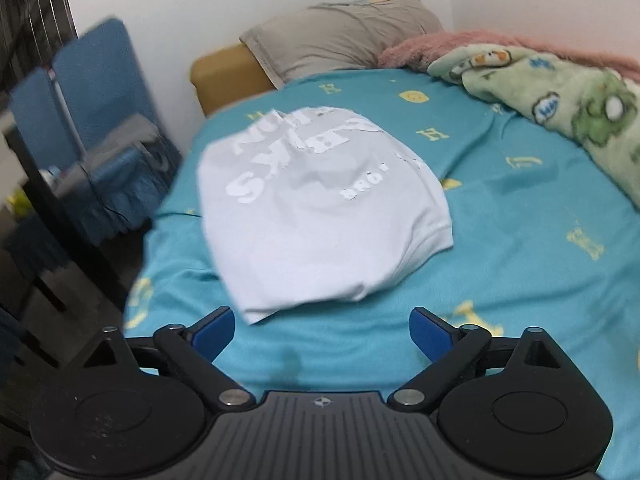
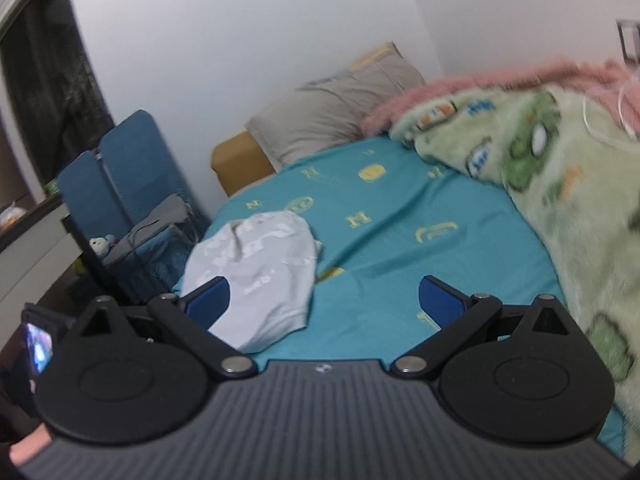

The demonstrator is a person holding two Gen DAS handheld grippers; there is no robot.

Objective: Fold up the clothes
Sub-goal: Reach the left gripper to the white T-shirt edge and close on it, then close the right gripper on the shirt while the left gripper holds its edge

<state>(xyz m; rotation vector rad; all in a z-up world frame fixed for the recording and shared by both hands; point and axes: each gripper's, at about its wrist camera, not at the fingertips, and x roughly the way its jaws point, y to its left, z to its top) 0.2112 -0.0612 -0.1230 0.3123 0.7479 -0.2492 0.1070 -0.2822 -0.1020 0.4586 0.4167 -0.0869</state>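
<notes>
Bed (image 1: 500, 208) first: teal sheet with yellow letter prints, soft and a bit rippled, so anything on it can slide and bunch when dragged. Green fleece blanket (image 1: 560, 96) with cartoon prints heaped along the far right side, a fuzzy pink blanket (image 1: 460, 42) behind it, a grey pillow (image 1: 340, 36) at the head by the wall. A blue chair (image 1: 92, 80) stands beside the bed on the left.

The shirt (image 1: 320, 208) lies on the sheet near the bed's left edge, already in a compact rounded bundle, white-grey knit with glossy white lettering on top. I judge it light, limp and floppy with no stiffness; the print patch likely a bit tackier than the cloth. Best hold looks like the stitched hem (image 1: 430, 236) at the right corner or the near corner just ahead of my left fingers; pinch through all layers or it will unfold.

My left hand-held gripper (image 1: 322, 334) is spread wide and empty, hovering just short of the shirt. My right hand-held gripper (image 2: 324, 300) is also spread wide, empty, shirt seen behind its left finger.
</notes>
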